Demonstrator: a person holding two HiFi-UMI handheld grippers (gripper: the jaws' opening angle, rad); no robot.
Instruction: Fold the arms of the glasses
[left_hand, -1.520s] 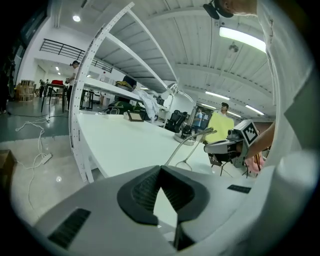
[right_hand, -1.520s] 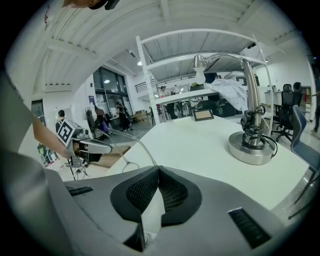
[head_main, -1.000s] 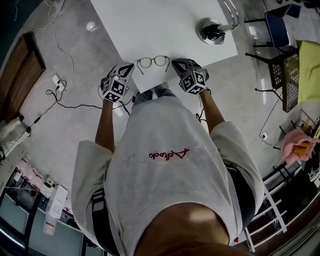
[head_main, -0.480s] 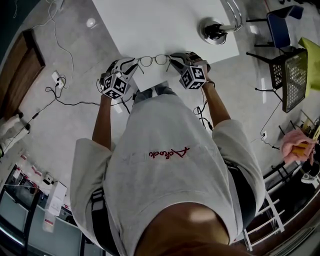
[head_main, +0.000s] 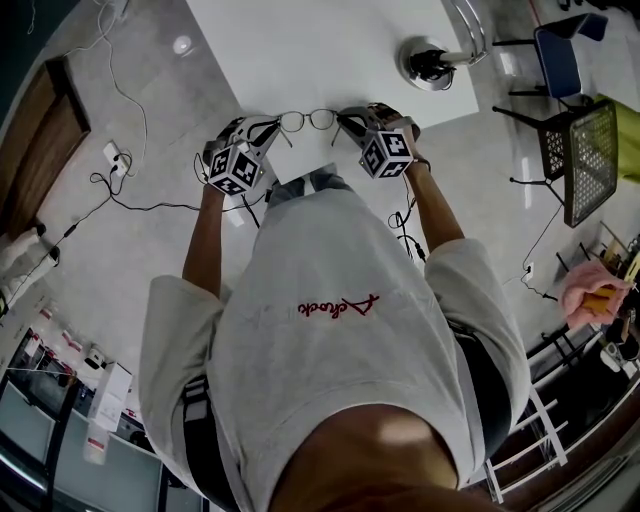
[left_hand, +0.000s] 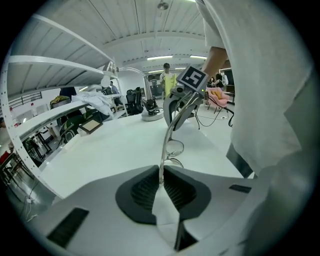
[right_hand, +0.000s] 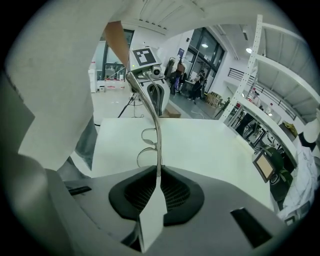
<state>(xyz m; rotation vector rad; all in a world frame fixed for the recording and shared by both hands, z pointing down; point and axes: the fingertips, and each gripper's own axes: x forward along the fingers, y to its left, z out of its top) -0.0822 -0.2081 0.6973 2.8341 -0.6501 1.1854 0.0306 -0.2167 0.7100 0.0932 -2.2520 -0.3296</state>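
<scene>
Thin wire-rimmed glasses hang between my two grippers over the near edge of the white table. My left gripper is shut on the tip of one arm, which runs straight out from its pads to the lenses. My right gripper has just been closing; the other arm's tip lies pinched between its pads, with the lenses beyond. Both arms stand unfolded. Each gripper faces the other across the frame: the right gripper and the left gripper.
A round dark-based stand sits at the table's far right. Dark chairs stand right of the table, cables trail on the floor at the left. Shelving with clutter lies beyond the table.
Both grippers have rolled a little about their own lines, so the marker cubes sit differently. The glasses and grippers have shifted slightly up the picture, further over the table edge.
</scene>
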